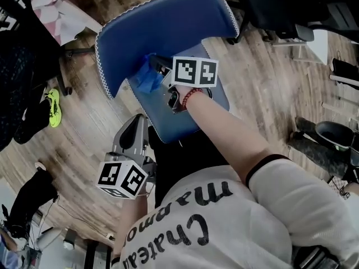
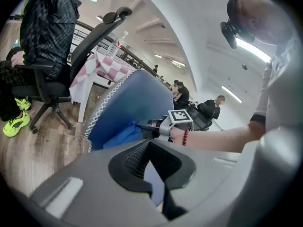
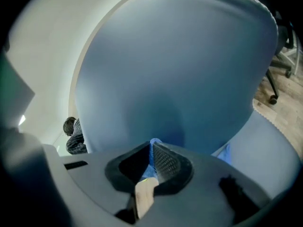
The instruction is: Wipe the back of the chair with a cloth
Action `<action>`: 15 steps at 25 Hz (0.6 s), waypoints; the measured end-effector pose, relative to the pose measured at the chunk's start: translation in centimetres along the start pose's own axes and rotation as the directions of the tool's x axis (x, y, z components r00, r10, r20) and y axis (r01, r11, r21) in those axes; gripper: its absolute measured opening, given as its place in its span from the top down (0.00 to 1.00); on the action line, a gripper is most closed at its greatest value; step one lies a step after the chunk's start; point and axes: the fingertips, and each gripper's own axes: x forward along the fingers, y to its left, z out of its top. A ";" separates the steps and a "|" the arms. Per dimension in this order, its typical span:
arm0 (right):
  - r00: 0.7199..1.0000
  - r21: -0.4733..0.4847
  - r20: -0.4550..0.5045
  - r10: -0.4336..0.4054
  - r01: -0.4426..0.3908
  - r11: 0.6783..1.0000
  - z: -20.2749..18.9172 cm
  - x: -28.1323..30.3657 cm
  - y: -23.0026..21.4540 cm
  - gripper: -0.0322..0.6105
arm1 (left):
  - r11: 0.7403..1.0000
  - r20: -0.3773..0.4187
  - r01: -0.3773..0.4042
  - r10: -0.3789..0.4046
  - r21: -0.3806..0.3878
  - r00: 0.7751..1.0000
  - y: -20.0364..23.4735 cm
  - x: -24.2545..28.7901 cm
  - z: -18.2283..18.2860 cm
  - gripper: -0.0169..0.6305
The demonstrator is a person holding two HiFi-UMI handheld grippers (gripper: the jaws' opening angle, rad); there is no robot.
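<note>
**Right gripper presses the cloth on the chair back; left gripper hangs low**

The right arm reaches forward from the shoulder, forearm nearly straight, with a red bead bracelet point(image 1: 190, 97) at the wrist. The right gripper point(image 1: 159, 67) points at the lower left part of the blue chair back point(image 1: 168, 21). Its fingers point(image 3: 165, 162) are clenched on a blue cloth point(image 1: 147, 78). In the right gripper view a fold of the cloth point(image 3: 152, 143) sits pinched between them, and the chair back point(image 3: 180, 70) fills nearly the whole picture. The bunched cloth lies against the chair back, just above where it meets the seat point(image 1: 162, 114).

The left arm is drawn in close to the body, bent, with the left gripper point(image 1: 140, 120) held low beside the near left edge of the seat, tips aimed up and forward. In the left gripper view its fingers point(image 2: 137, 157) meet at the tips with nothing between them. Past them that view shows the chair back point(image 2: 137, 103), the cloth point(image 2: 120, 135) and the right gripper point(image 2: 147, 126) from the side. The chair stands on a wooden floor point(image 1: 252, 83).
</note>
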 end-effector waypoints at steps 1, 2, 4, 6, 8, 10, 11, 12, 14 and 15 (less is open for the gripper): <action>1.000 0.010 0.018 -0.011 0.011 1.000 1.1 -0.6 -1.1 0.91 | 1.000 -0.005 0.002 -0.002 0.001 1.000 -0.6 0.8 -0.1 0.97; 0.999 0.020 0.034 -0.023 0.022 1.000 2.3 -1.2 -2.2 0.91 | 1.000 -0.011 0.006 -0.006 0.003 1.000 -1.2 1.6 -0.2 0.97; 0.997 0.035 0.065 -0.048 0.045 0.998 4.4 -2.5 -4.2 0.91 | 1.000 -0.020 0.018 -0.018 0.010 1.000 -2.5 3.2 -0.1 0.97; 0.993 0.049 0.096 -0.074 0.070 0.996 6.2 -4.0 -6.3 0.91 | 0.999 -0.030 0.037 -0.037 0.020 0.999 -3.8 4.6 0.0 0.97; 0.986 0.070 0.134 -0.101 0.092 0.993 7.9 -5.8 -8.2 0.91 | 0.998 -0.042 0.058 -0.056 0.037 0.998 -5.1 5.9 -0.1 0.97; 0.977 0.095 0.176 -0.121 0.106 0.990 9.3 -7.7 -9.8 0.91 | 0.996 -0.052 0.072 -0.069 0.055 0.996 -6.2 7.0 0.0 0.97; 0.972 0.107 0.195 -0.132 0.113 0.988 10.0 -8.6 -10.6 0.91 | 0.995 -0.056 0.077 -0.073 0.064 0.996 -6.6 7.4 0.0 0.97; 0.967 0.116 0.212 -0.142 0.120 0.986 10.5 -9.4 -11.3 0.91 | 0.994 -0.059 0.081 -0.077 0.071 0.995 -7.0 7.8 0.1 0.97; 0.958 0.133 0.238 -0.162 0.133 0.982 11.4 -10.9 -12.6 0.91 | 0.993 -0.067 0.089 -0.084 0.082 0.994 -7.8 8.6 0.1 0.97; 0.953 0.142 0.249 -0.170 0.137 0.980 11.7 -11.6 -13.1 0.91 | 0.992 -0.072 0.094 -0.088 0.087 0.993 -8.2 8.9 0.0 0.97</action>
